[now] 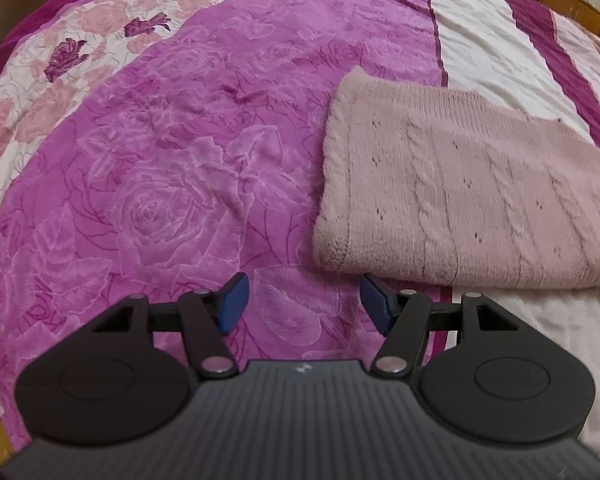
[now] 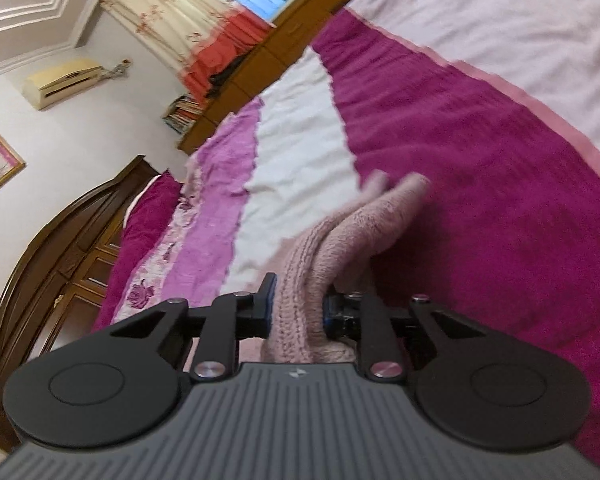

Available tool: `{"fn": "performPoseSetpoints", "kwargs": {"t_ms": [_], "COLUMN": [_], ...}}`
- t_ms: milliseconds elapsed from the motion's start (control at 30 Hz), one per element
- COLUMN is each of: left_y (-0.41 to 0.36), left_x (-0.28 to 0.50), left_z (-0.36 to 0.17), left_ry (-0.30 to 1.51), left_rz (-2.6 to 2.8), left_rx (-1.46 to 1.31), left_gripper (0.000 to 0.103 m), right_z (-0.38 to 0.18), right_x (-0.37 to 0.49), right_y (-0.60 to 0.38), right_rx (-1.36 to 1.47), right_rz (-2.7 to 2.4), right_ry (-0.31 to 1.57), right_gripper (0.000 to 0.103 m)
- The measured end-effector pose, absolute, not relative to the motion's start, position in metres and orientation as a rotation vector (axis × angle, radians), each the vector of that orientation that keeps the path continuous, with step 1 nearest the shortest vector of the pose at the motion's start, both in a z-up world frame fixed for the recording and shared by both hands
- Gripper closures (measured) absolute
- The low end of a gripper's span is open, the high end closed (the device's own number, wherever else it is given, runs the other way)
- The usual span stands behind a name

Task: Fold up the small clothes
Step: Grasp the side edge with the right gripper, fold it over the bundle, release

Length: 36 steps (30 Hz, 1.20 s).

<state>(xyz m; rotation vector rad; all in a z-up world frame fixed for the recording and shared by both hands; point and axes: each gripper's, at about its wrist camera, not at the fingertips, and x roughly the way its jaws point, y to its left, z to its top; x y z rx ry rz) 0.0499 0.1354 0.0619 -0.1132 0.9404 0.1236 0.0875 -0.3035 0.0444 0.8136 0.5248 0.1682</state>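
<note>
— From the left-hand camera, what have you got?

— The left gripper (image 1: 304,304) hangs over the bedspread (image 1: 172,168) with its blue pads spread wide and nothing between them. Just ahead and to its right lies the pink knitted sweater (image 1: 460,192), flat on the bed, its near edge thick and doubled, so I'd judge at least one fold is in.

— Neat?

— Neat enough on this side: a straight left edge, cable pattern up. Its far right runs out of the frame, so I can't say how that end looks.

— And the right-hand camera?

— Tilted hard and a bit blurred. The right gripper (image 2: 296,312) is clamped on a bunched part of the same sweater (image 2: 340,240), which rises from between the fingers and droops forward over the dark magenta band of the bedspread (image 2: 480,160). That end is lifted, not laid.

— So what's left?

— My guess: carry that held end across, set it down, square the edges. The free gripper could pin the flat part.

— Anything in the way?

— Not on the bed. A wooden headboard (image 2: 60,248), an air conditioner (image 2: 60,80) and curtains (image 2: 188,12) sit well apart from the work.
</note>
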Motion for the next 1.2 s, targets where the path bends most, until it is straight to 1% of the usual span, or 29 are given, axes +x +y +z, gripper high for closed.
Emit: {"fn": "performPoseSetpoints", "kwargs": {"t_ms": [400, 567, 667, 867, 1200], "left_y": [0.155, 0.166, 0.172, 0.189, 0.21], "left_x": [0.059, 0.061, 0.06, 0.058, 0.058], "left_z": [0.084, 0.09, 0.094, 0.094, 0.085], "left_ry": [0.895, 0.875, 0.863, 0.855, 0.866], "left_rz": [0.125, 0.129, 0.127, 0.138, 0.157], "left_rx": [-0.126, -0.124, -0.129, -0.152, -0.178], "left_gripper": [0.04, 0.04, 0.04, 0.04, 0.04], "right_z": [0.113, 0.137, 0.142, 0.13, 0.061], "right_x": [0.1, 0.106, 0.113, 0.124, 0.136], "right_y": [-0.213, -0.16, -0.128, -0.054, 0.043], "right_rx": [0.733, 0.69, 0.676, 0.613, 0.397], "right_rz": [0.287, 0.368, 0.414, 0.484, 0.493], "right_ry": [0.45, 0.444, 0.462, 0.542, 0.713], "right_gripper": [0.083, 0.084, 0.084, 0.084, 0.082]}}
